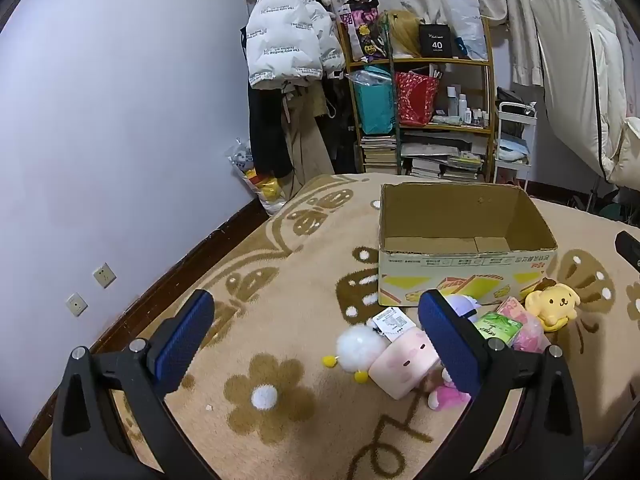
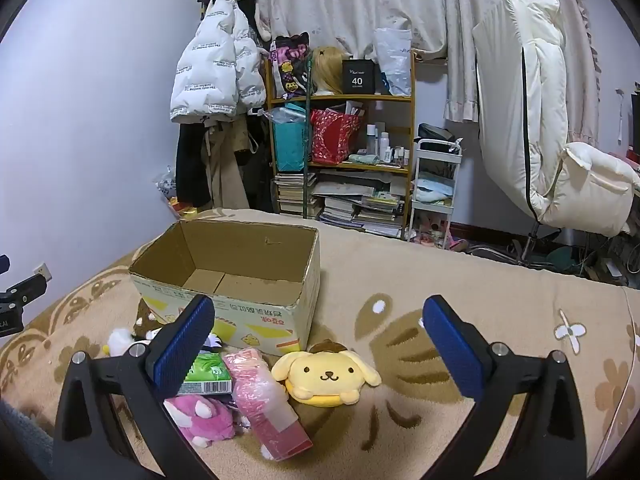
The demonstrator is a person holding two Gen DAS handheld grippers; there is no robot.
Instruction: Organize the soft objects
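An open, empty cardboard box [image 1: 466, 276] [image 2: 224, 312] stands on a beige patterned blanket [image 1: 280, 264]. In front of it lie soft things: a white fluffy toy [image 1: 360, 347], a pink square plush [image 1: 404, 362], a dark pink plush [image 2: 204, 420], a green tissue pack [image 2: 206, 374], a pink tissue pack [image 2: 266, 404] and a yellow dog plush [image 2: 326, 372] [image 1: 554, 304]. My left gripper [image 1: 316, 336] is open and empty, above the blanket left of the pile. My right gripper [image 2: 318, 344] is open and empty, above the yellow dog plush.
A wooden shelf [image 2: 340, 156] with books, bags and bottles stands behind the bed. Coats [image 2: 218, 80] hang on the wall to its left. A white cart [image 2: 434, 192] and a white padded chair [image 2: 560, 140] stand to the right.
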